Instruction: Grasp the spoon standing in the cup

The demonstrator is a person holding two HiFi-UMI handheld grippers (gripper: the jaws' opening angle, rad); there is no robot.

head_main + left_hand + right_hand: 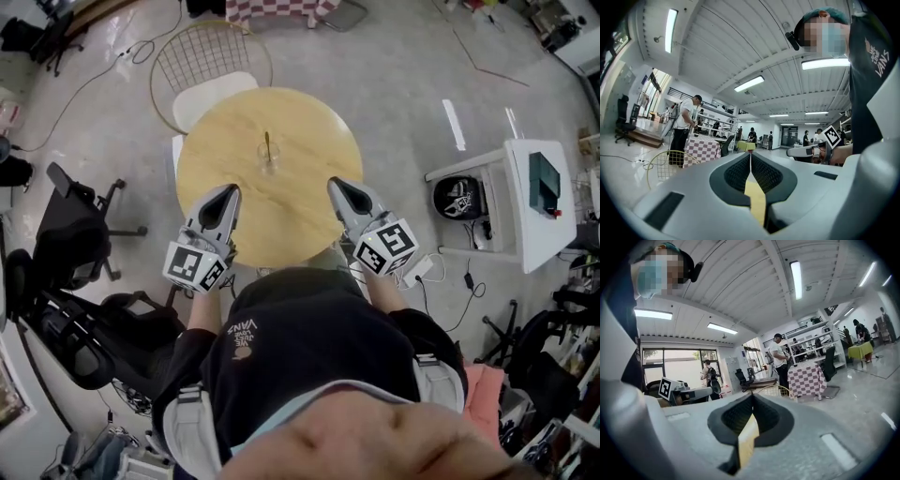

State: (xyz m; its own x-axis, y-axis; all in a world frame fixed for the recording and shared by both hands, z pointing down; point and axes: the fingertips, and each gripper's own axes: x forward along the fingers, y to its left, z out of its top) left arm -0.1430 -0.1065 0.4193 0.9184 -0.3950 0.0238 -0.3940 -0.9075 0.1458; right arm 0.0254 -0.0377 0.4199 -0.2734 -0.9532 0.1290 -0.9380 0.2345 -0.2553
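Reference: the round wooden bench, directly below me.

Clear cup stands on the bench, a little past centre toward the far edge. The spoon stands upright in it, handle up; from above it reads as a thin dark line.

My left claw: jaws pressed together, black ribbed pads meeting, nothing between them. It is over the near left part of the bench, about level, tip angled inward toward the cup and well apart from it.

My right claw: jaws likewise together, holding nothing. It is over the near right part of the bench, tip also angled in toward the cup and well short of it.

The cup sits between the lines of the two claws; neither claw touches cup or spoon.

The left marker cube and right marker cube hang at the bench's near rim, one on each side of me.

Beyond the bench's far edge: a wire chair with a white seat, on a grey floor.
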